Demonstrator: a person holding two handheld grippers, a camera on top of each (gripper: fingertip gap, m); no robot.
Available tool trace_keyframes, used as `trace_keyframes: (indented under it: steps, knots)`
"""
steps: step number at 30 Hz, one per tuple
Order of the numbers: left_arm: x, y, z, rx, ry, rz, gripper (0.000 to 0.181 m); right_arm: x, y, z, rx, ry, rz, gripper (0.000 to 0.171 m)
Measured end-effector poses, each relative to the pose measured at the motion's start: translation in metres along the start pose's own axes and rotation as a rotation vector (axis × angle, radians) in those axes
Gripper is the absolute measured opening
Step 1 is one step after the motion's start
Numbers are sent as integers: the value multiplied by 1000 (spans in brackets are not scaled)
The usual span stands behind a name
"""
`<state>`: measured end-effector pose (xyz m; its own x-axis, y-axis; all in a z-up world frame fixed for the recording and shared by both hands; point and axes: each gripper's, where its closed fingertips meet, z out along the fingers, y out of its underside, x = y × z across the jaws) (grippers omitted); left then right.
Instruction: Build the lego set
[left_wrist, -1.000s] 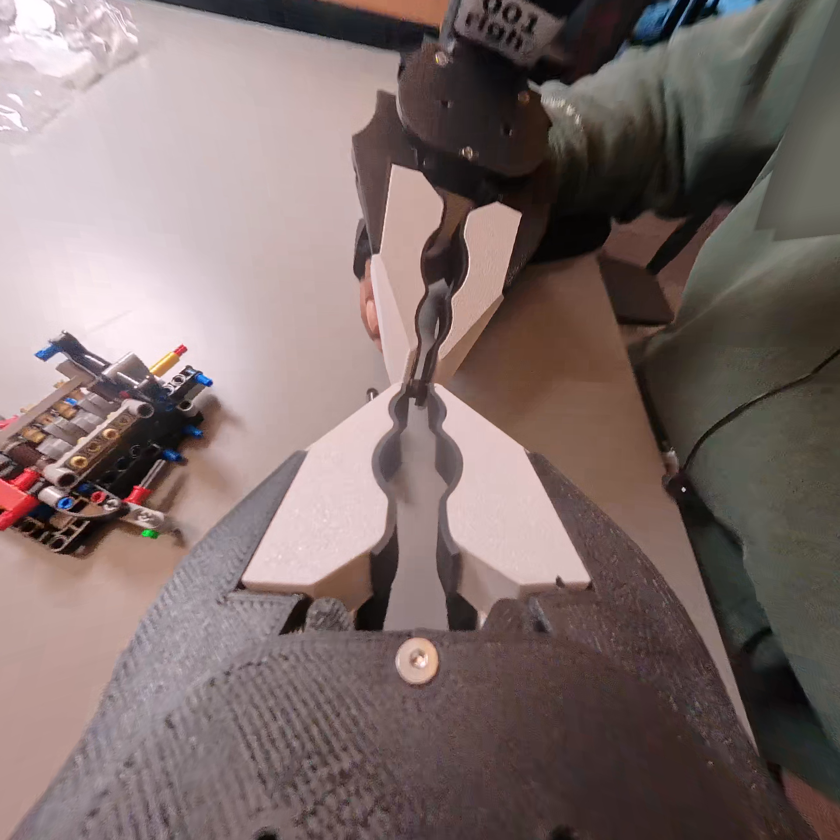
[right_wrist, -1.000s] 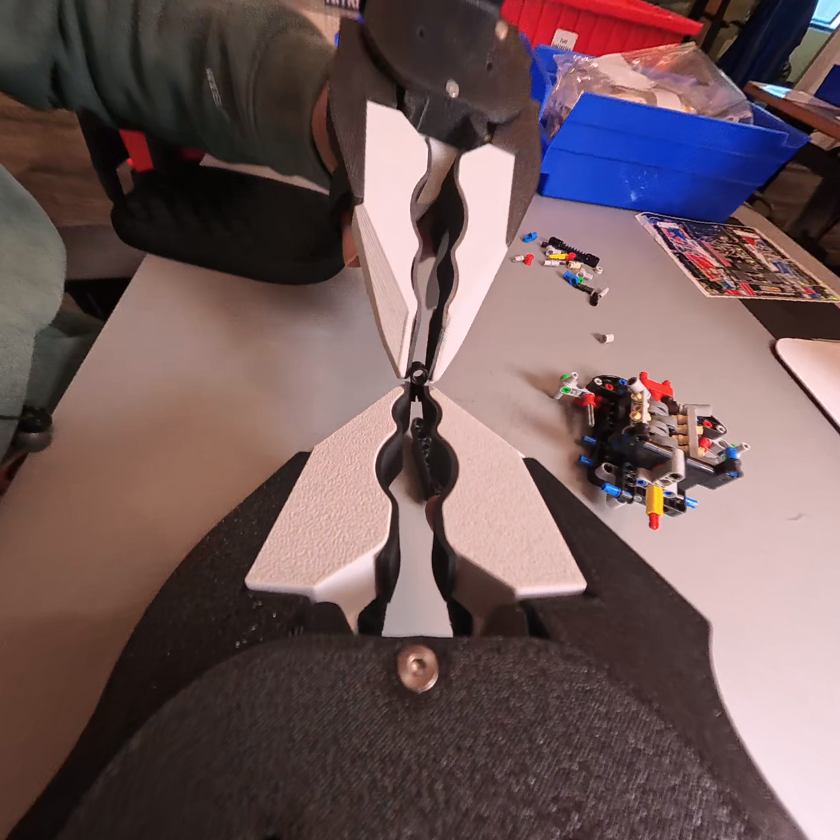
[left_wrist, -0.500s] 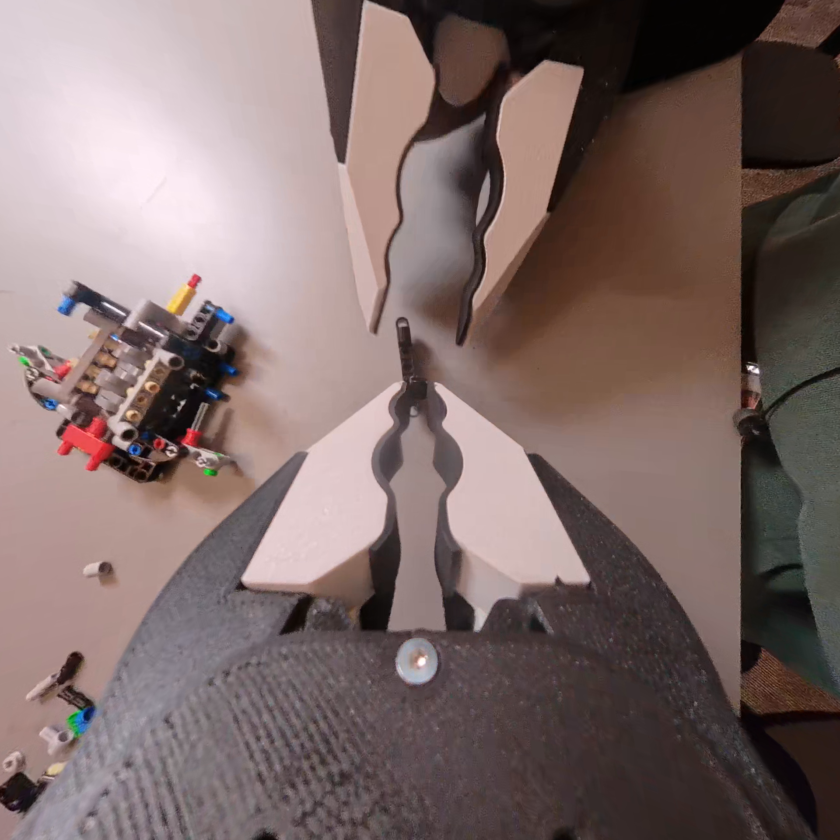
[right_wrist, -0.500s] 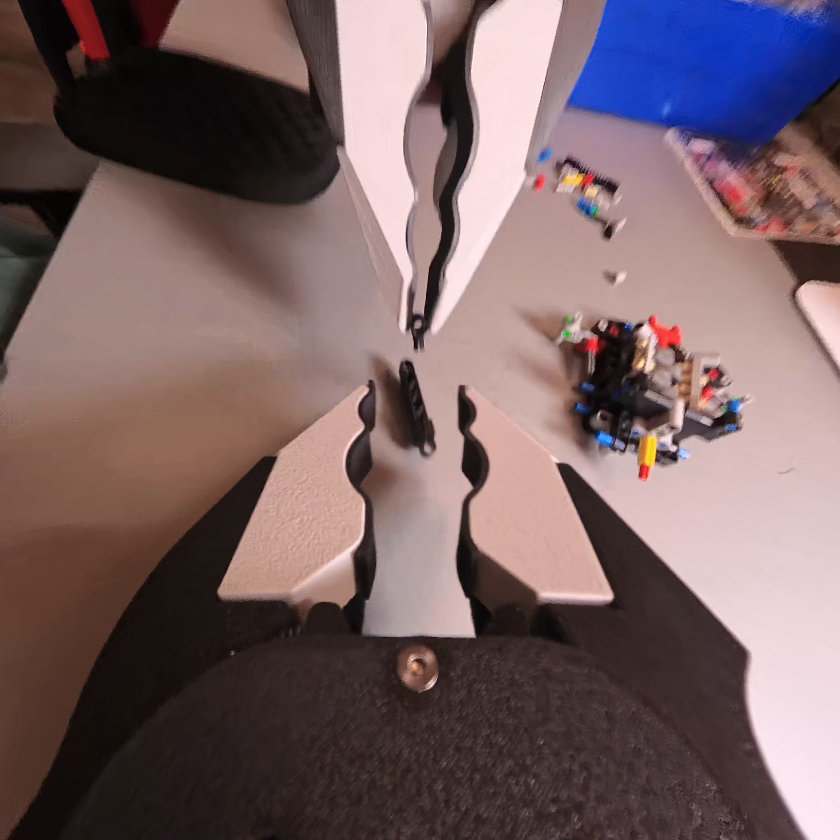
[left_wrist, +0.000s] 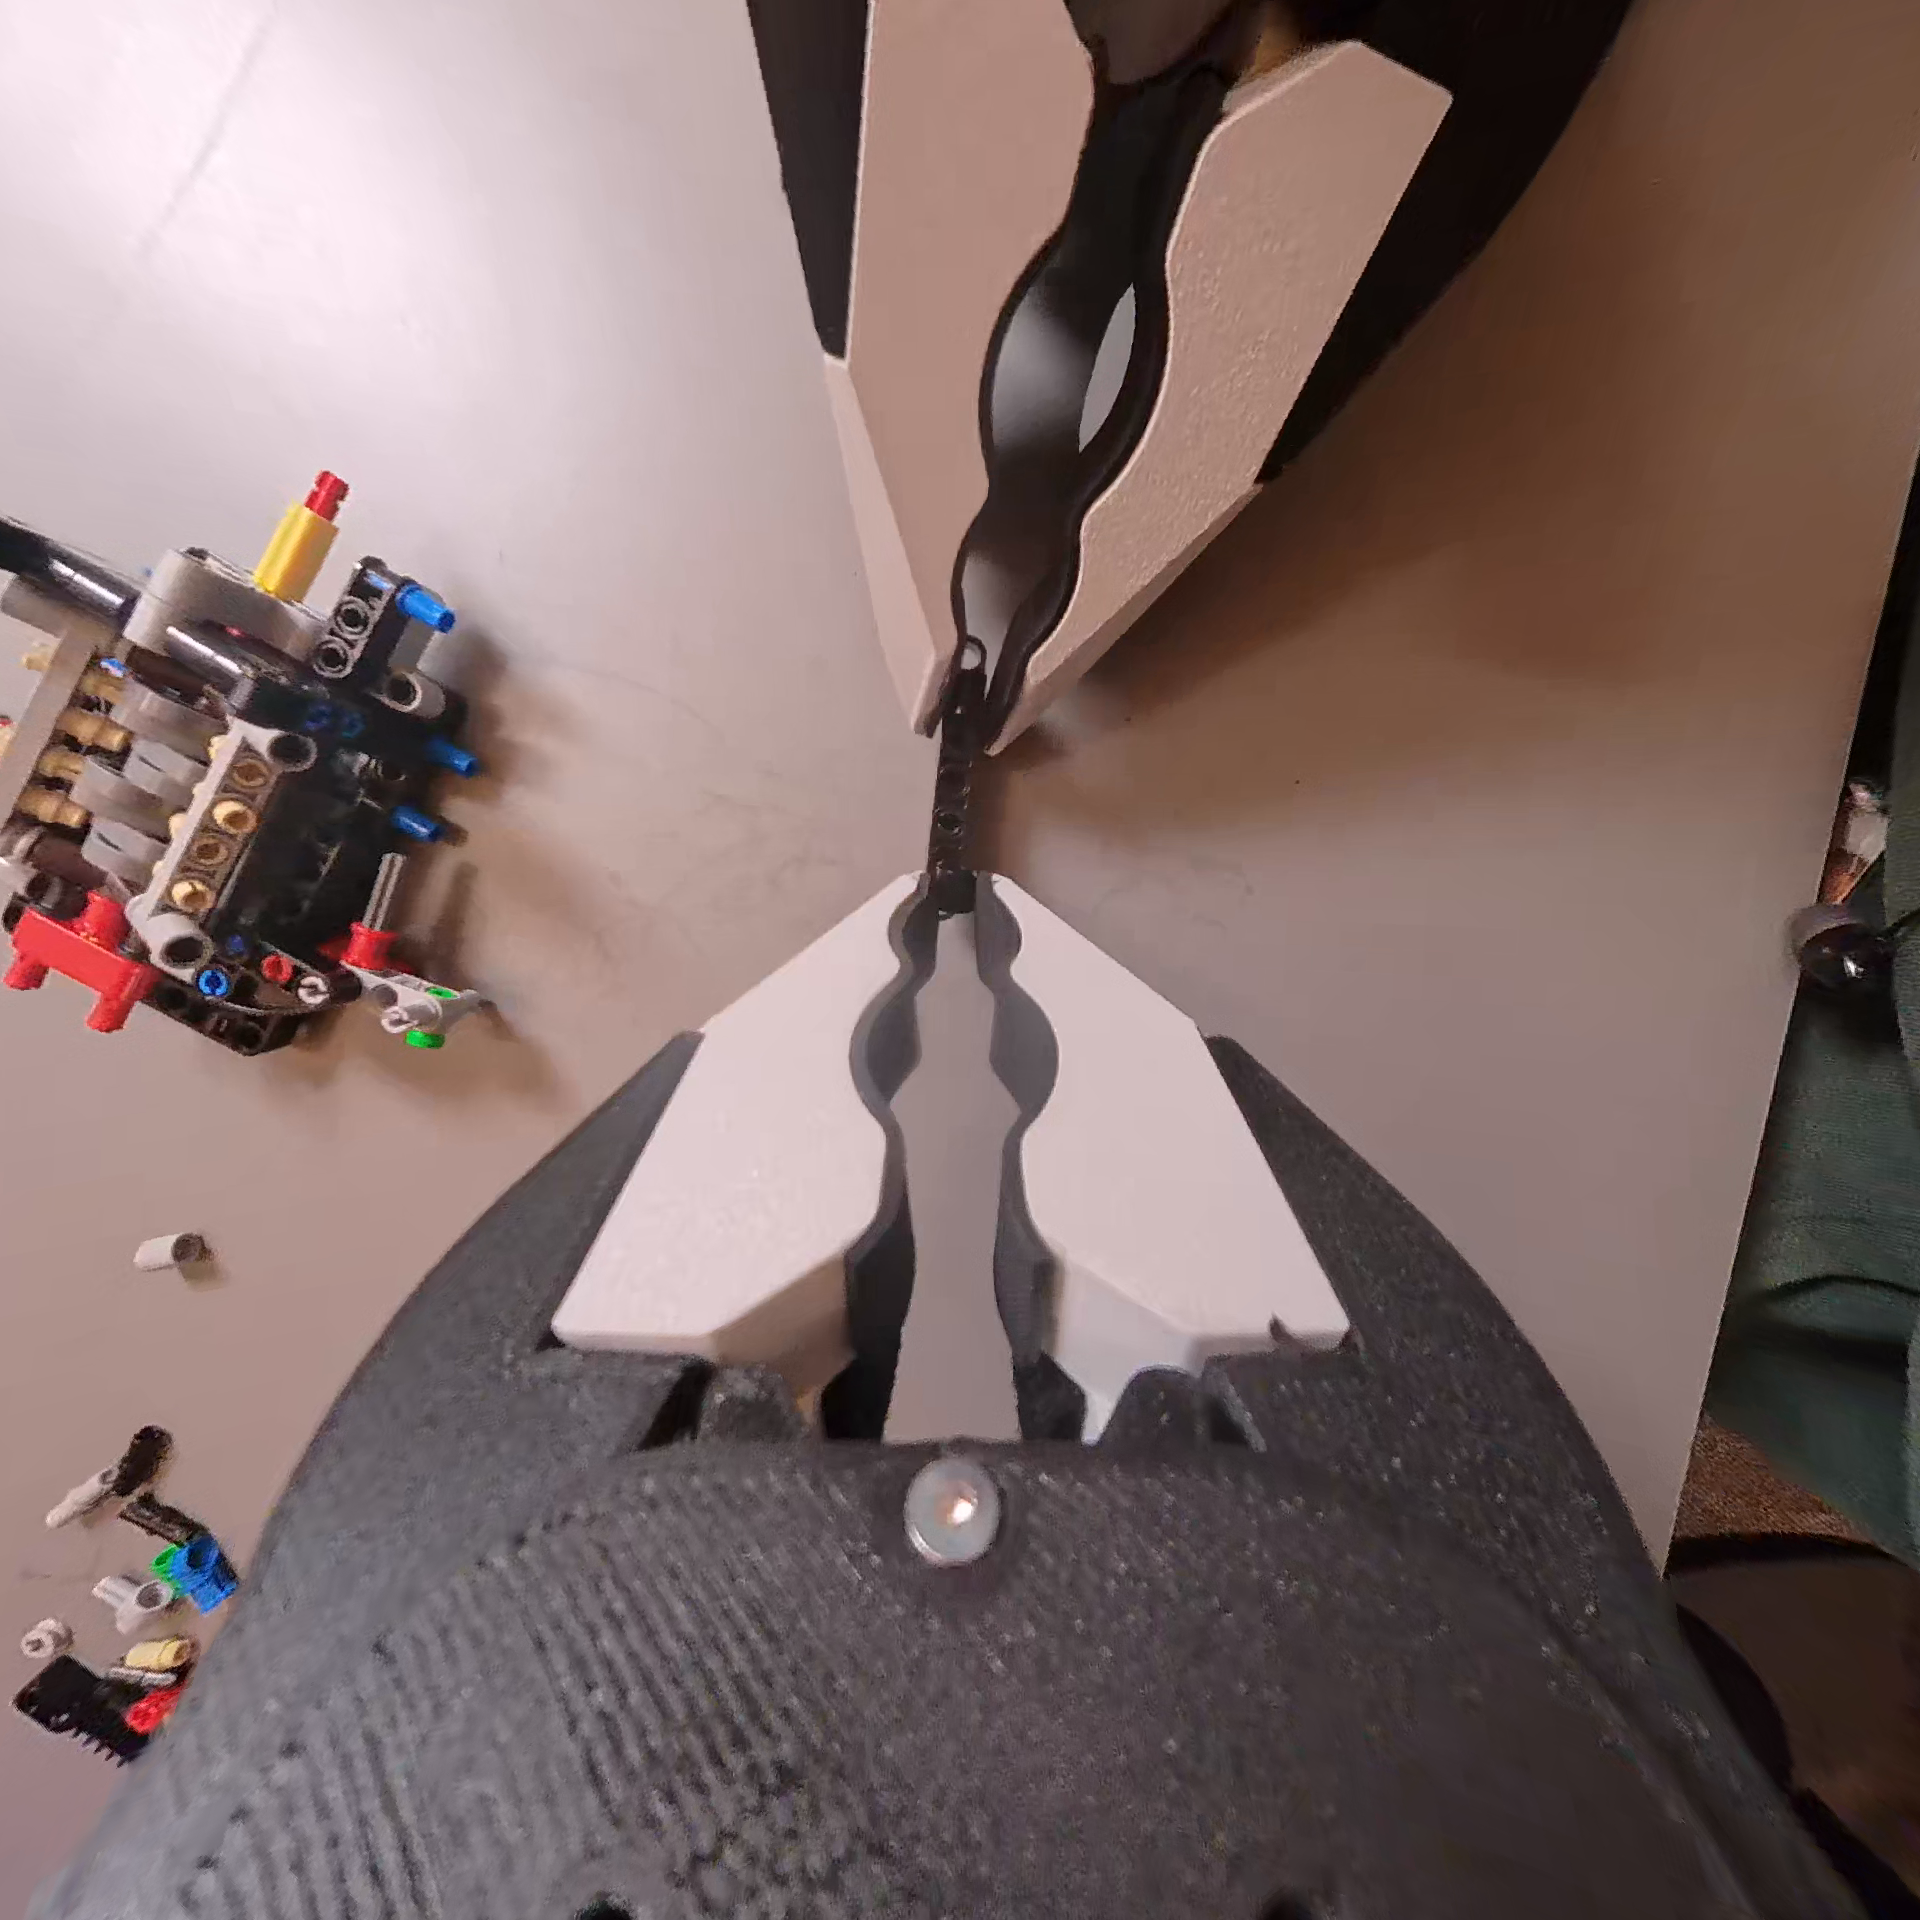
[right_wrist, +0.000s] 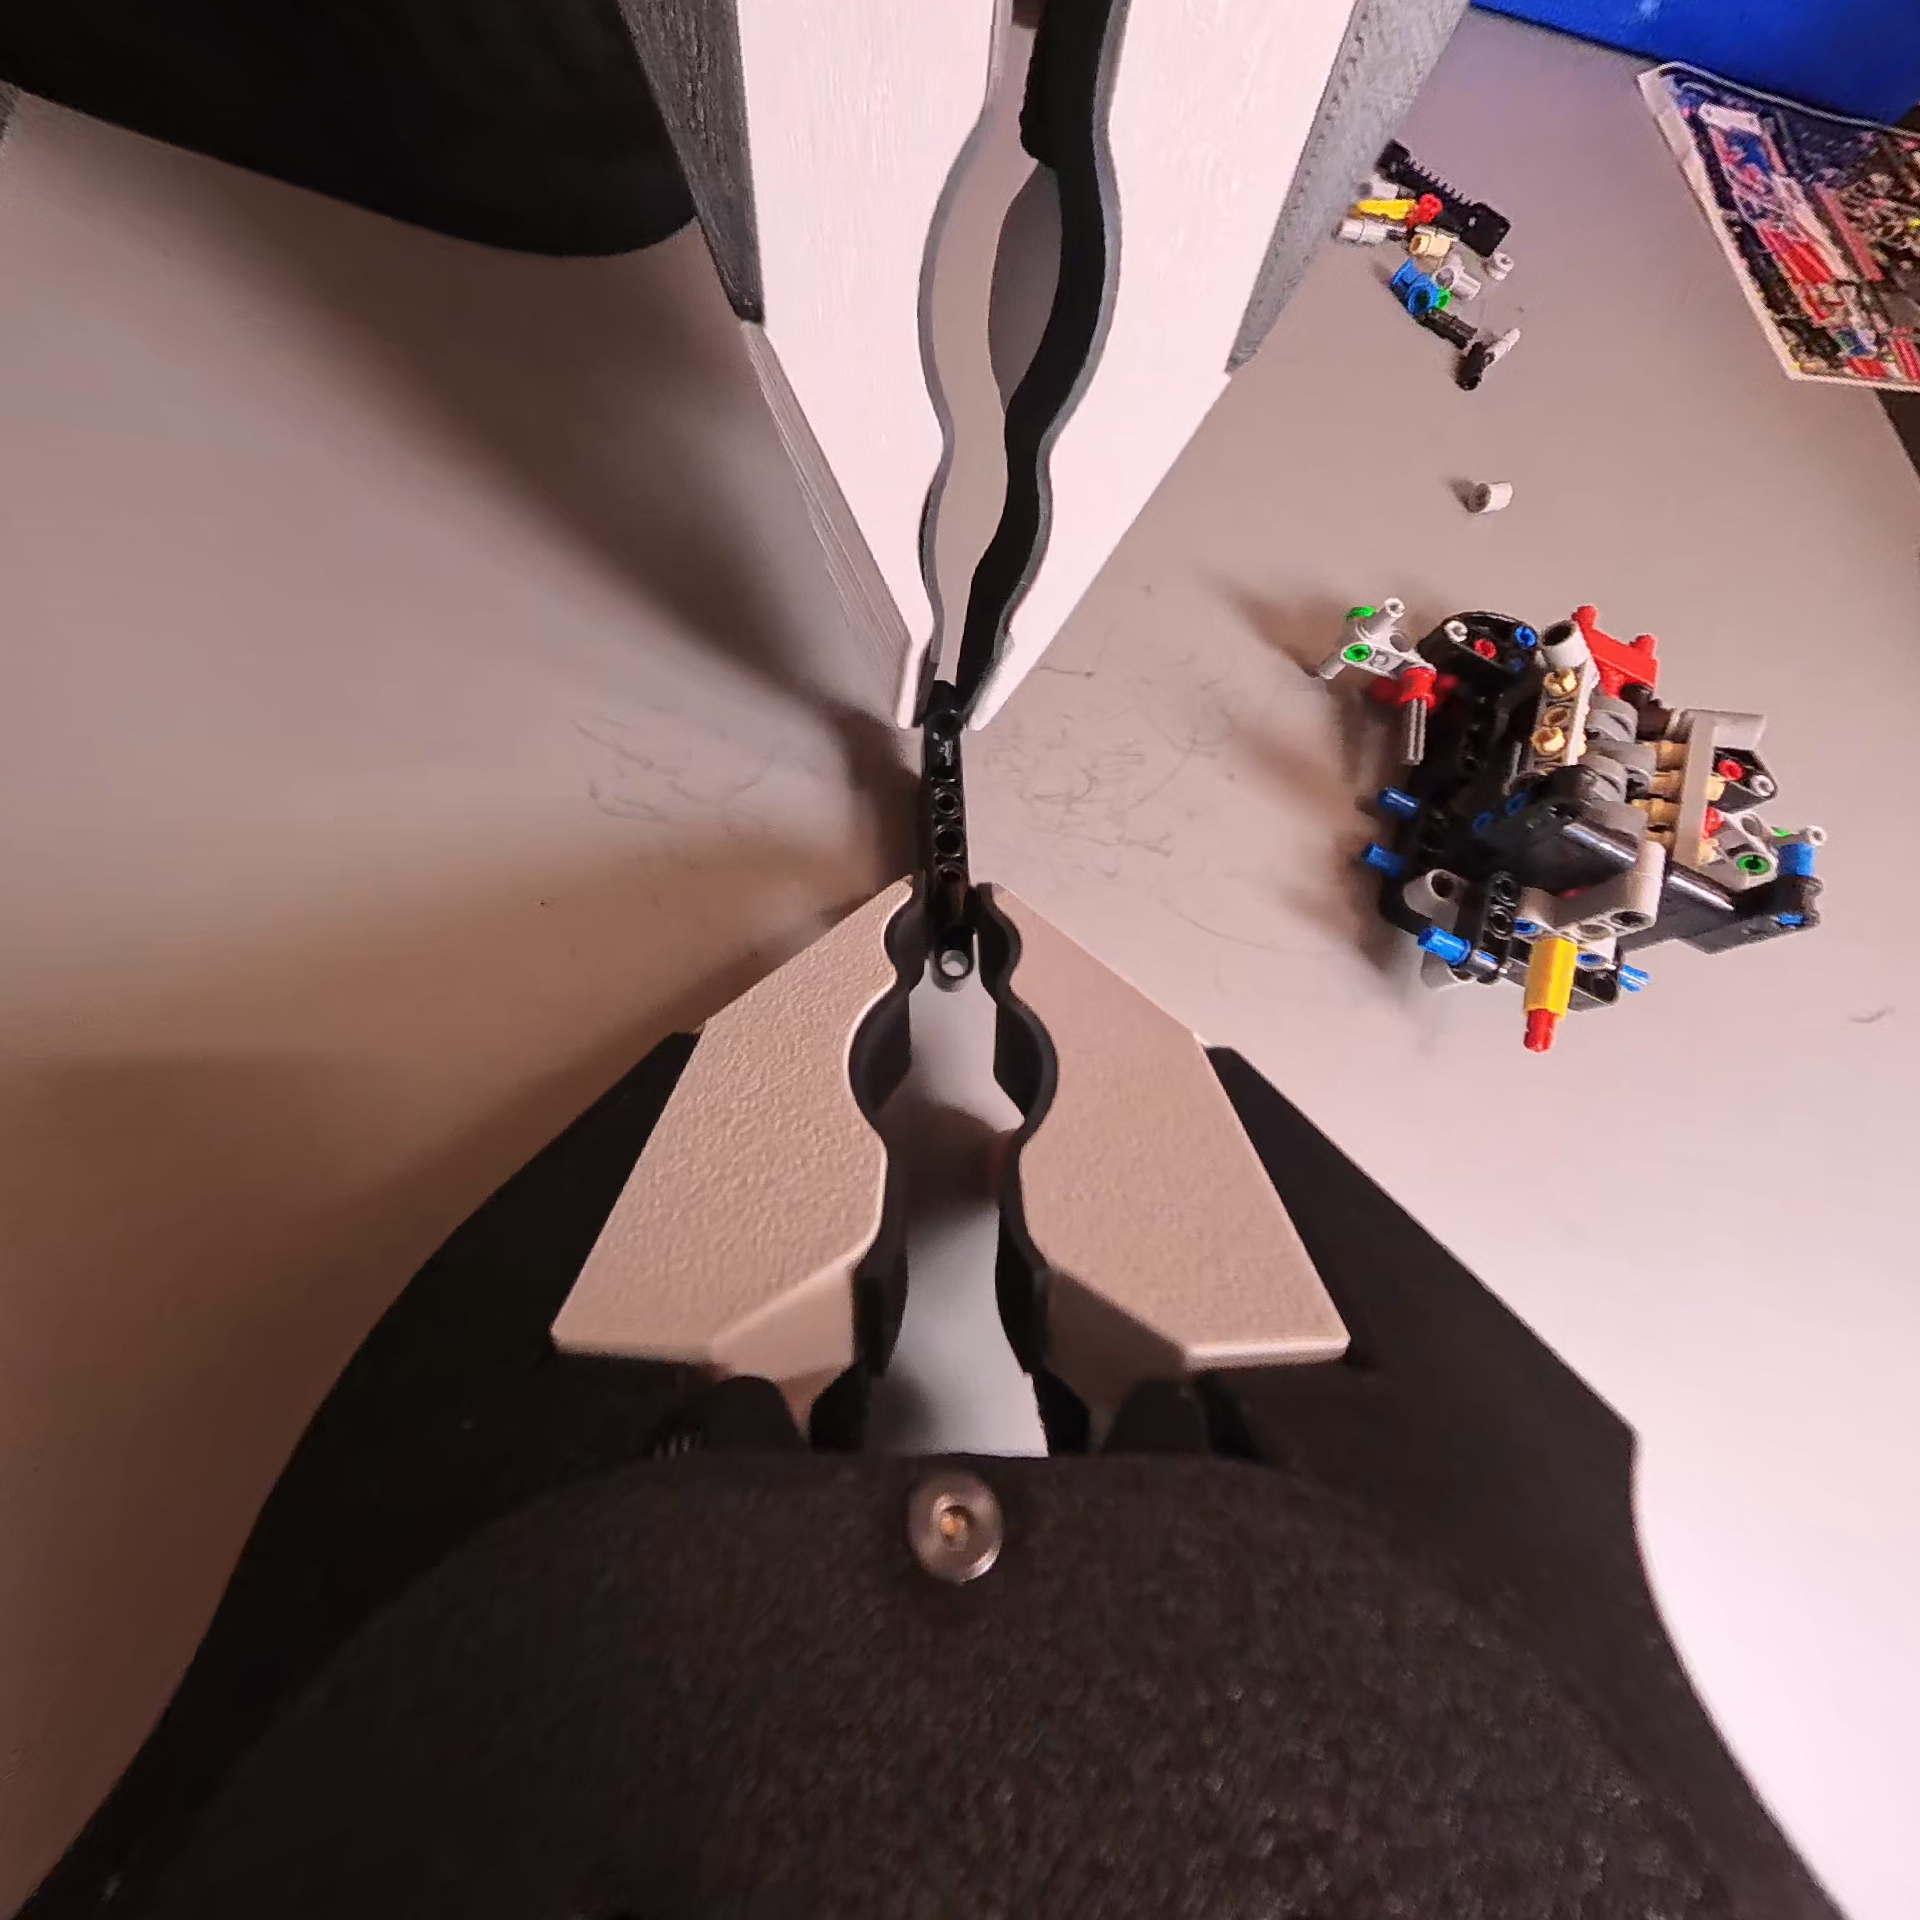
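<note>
A thin black Lego beam (left_wrist: 956, 800) with a row of holes spans between my two grippers, just above the grey table (left_wrist: 1403, 935). My left gripper (left_wrist: 951, 896) is shut on its near end in the left wrist view. My right gripper (left_wrist: 974, 717) faces it from above and is shut on the far end. In the right wrist view the beam (right_wrist: 945, 821) runs from my right gripper (right_wrist: 948, 906) up to my left gripper (right_wrist: 943, 709). The partly built Lego assembly (left_wrist: 229, 800) lies on the table, apart from both grippers, and shows in the right wrist view (right_wrist: 1579, 821).
Loose small parts (left_wrist: 114, 1621) lie in a cluster, which also shows in the right wrist view (right_wrist: 1434, 239). A single grey connector (right_wrist: 1488, 497) lies alone. An instruction booklet (right_wrist: 1808, 208) and a blue bin (right_wrist: 1714, 26) sit at the far right. The table edge (left_wrist: 1766, 935) is close. Less than 4 cm separates the two grippers' tips.
Half a second ago my right gripper was open and only the left held the beam. Now the right gripper has shut on the beam's other end. Both views have tipped down toward the table.
</note>
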<state>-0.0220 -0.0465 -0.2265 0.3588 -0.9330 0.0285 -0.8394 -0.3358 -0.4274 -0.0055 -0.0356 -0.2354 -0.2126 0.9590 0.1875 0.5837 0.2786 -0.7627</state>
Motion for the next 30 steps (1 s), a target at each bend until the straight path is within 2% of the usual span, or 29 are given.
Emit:
trace_keyframes:
  steps: [1, 17, 30]
  knots:
    - [-1, 0, 0, -11, 0, 3, 6, 0, 0, 0, 1, 2, -1, 6]
    - [-6, 1, 3, -210, 62, 107, 6, -1, -1, 1, 42, -31, 38, 6]
    - [-4, 4, 4, -267, 130, 114, 6, 0, 0, 0, 41, -23, 31, 6]
